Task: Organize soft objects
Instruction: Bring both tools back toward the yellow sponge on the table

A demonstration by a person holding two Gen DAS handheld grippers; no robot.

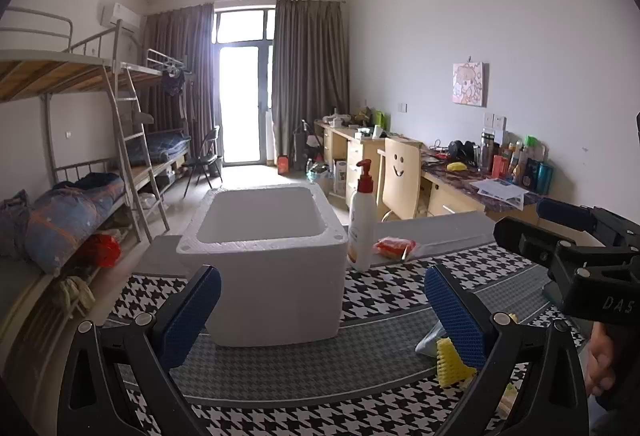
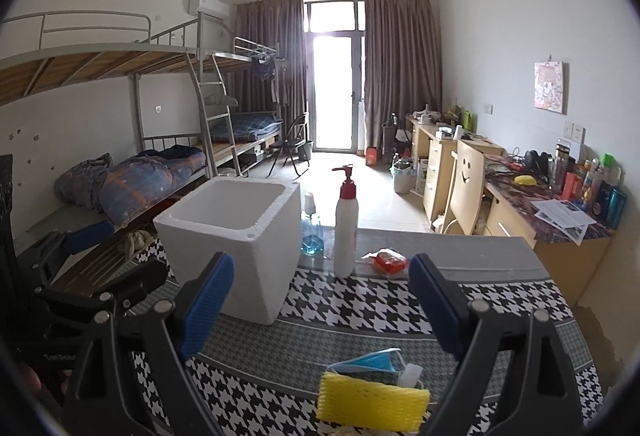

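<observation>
A white foam box (image 1: 264, 260) stands open and empty on the houndstooth tablecloth (image 1: 360, 368); it also shows in the right wrist view (image 2: 236, 236). A yellow foam net (image 2: 372, 402) lies near the front edge with a blue face mask (image 2: 370, 361) just behind it; both show partly behind my left finger (image 1: 450, 362). A red packet (image 2: 388, 261) lies by the far edge, also in the left wrist view (image 1: 394, 247). My left gripper (image 1: 320, 312) is open and empty before the box. My right gripper (image 2: 320, 300) is open and empty above the net, and shows in the left wrist view (image 1: 568, 236).
A white pump bottle (image 2: 346, 232) with a red top stands right of the box, also in the left wrist view (image 1: 362, 224). A blue-liquid bottle (image 2: 311, 232) stands behind the box. Bunk beds (image 2: 132, 172) lie left, desks and a chair (image 2: 464, 184) right.
</observation>
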